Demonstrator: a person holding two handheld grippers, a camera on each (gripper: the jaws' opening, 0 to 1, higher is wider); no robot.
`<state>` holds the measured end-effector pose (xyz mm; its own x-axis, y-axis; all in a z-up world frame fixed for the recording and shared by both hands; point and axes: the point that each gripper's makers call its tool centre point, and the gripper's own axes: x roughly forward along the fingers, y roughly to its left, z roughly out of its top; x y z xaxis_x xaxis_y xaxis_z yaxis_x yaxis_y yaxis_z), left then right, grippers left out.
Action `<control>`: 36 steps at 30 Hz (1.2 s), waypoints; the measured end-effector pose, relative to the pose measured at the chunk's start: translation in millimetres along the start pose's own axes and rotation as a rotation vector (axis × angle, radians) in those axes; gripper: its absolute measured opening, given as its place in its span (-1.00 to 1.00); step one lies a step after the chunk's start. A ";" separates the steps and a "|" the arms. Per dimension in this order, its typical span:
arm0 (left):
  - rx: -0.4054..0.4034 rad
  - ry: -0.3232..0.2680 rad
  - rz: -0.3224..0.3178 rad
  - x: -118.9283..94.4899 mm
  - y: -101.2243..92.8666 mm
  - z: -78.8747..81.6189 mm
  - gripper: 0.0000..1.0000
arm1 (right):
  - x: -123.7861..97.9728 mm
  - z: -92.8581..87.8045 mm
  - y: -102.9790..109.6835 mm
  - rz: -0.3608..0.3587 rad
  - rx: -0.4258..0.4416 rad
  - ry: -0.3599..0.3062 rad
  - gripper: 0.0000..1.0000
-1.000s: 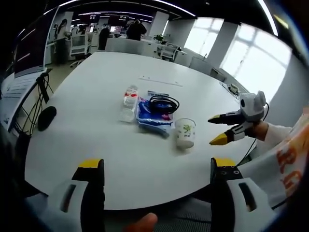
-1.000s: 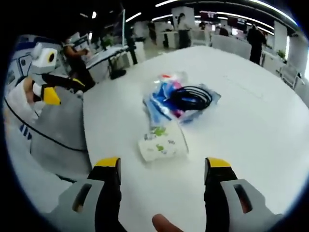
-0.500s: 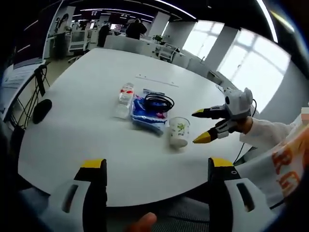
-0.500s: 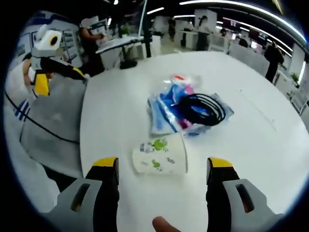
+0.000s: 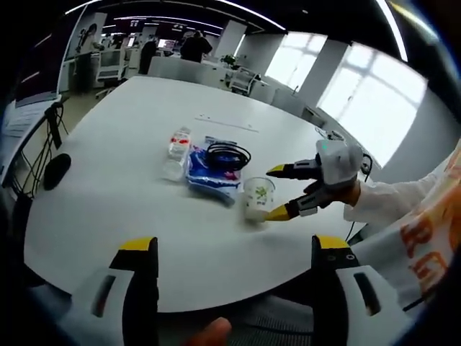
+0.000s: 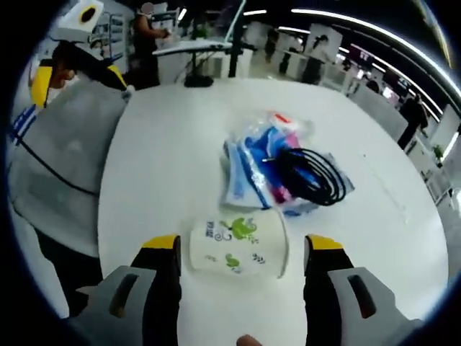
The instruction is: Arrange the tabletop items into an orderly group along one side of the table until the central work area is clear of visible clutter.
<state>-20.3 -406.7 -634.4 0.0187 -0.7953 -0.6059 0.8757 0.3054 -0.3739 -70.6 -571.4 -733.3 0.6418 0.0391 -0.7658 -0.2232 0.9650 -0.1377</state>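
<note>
The paper cup [image 6: 238,243] stood on the white table [image 5: 130,187] between the wide-spread jaws of the right gripper [image 6: 241,252], not yet clamped, just beside the blue packet [image 5: 209,173] bearing a coiled black cable [image 5: 227,155], with a plastic bottle [image 5: 175,148] beyond, while the left gripper [image 5: 227,249] hung agape and empty.

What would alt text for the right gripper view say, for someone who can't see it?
The right gripper, jaws open, straddles a white paper cup printed with green shapes, standing on a white table. Behind the cup lie a blue plastic packet, a coiled black cable and a clear bottle.
</note>
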 end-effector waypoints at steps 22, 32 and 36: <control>-0.029 -0.041 0.011 17.4 -11.3 15.4 0.67 | -47.9 33.0 3.5 -0.090 -0.258 -0.245 0.09; 0.030 -0.101 -0.056 38.3 -48.8 40.9 0.55 | -100.3 78.2 22.9 -0.074 -0.355 -0.466 0.09; 0.054 -0.145 -0.142 41.4 -72.2 54.5 0.58 | -123.9 97.2 30.5 -0.039 -0.417 -0.543 0.09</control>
<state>-56.4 -490.2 -594.2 -0.0413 -0.8968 -0.4406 0.8989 0.1591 -0.4081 -85.6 -521.7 -581.6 0.9077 0.2361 -0.3470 -0.3865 0.7923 -0.4721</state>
